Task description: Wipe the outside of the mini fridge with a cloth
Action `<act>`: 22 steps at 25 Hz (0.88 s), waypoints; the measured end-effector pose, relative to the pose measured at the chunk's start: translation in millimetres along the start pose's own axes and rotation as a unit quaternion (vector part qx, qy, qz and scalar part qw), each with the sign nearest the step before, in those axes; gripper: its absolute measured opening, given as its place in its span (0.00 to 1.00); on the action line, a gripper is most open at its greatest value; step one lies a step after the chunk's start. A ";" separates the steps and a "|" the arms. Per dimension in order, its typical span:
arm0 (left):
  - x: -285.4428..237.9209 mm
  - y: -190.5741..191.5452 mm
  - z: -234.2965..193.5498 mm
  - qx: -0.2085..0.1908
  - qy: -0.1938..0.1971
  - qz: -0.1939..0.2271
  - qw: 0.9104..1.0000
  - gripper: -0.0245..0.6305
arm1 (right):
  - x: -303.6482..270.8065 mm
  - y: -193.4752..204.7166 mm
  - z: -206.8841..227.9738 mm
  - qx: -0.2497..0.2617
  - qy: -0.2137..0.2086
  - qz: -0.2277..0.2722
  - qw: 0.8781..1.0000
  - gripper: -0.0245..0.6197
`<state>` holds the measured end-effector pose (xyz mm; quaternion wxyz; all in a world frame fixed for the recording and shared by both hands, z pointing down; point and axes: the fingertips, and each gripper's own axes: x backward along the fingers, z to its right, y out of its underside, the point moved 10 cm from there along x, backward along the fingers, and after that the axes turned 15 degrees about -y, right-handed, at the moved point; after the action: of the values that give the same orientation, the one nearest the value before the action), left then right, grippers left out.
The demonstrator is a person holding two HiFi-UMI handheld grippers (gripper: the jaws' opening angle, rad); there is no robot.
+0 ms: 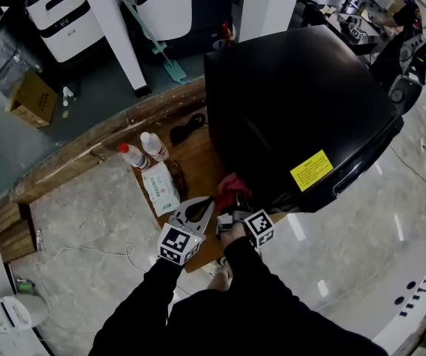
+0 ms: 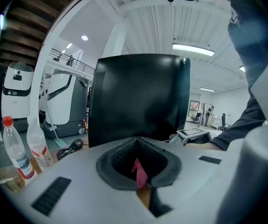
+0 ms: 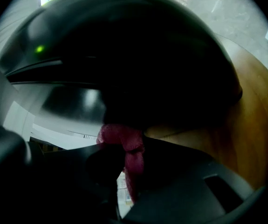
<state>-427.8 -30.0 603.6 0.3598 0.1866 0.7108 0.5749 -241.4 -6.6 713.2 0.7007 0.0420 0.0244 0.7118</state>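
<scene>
Right gripper (image 1: pixel 229 209) is clamped tight on a bunch of the cloth (image 1: pixel 230 190). Left gripper (image 1: pixel 210 202) is closed too, on what looks like a corner, though its view shows only a pink sliver. The cloth sits against the mini fridge (image 1: pixel 294 102) low on its side, just above the wooden board (image 1: pixel 198 148). We'd call this early: top, door and the other sides are left to wipe.

The mini fridge (image 1: pixel 294 102) ahead of both grippers is glossy black with a yellow label (image 1: pixel 311 170). The cloth (image 1: pixel 231 190) in the right gripper (image 1: pixel 230 212) is deep pinkish red. Both grippers' cubes carry black-and-white square markers. Left of the left gripper (image 1: pixel 210 201), the clear bottles (image 1: pixel 154 147) have red caps, and the table (image 1: pixel 198 162) is brown wood.
</scene>
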 end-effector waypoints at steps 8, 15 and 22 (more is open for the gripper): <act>-7.5 55.9 1.0 0.030 0.002 -0.069 0.997 0.04 | 7.1 2.8 73.5 0.004 0.076 0.015 0.997 0.13; 39.9 72.2 5.8 0.047 -0.010 -0.080 0.996 0.04 | 16.4 2.7 92.3 0.038 0.111 -0.003 0.993 0.13; 65.9 16.3 4.1 0.052 -0.023 -0.008 0.998 0.04 | 19.2 22.0 5.5 0.173 0.006 -0.190 0.967 0.13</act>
<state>-471.5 21.9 599.2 0.3705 0.2129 0.7326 0.5298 -263.1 12.1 721.2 0.8048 0.1530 0.1585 0.5512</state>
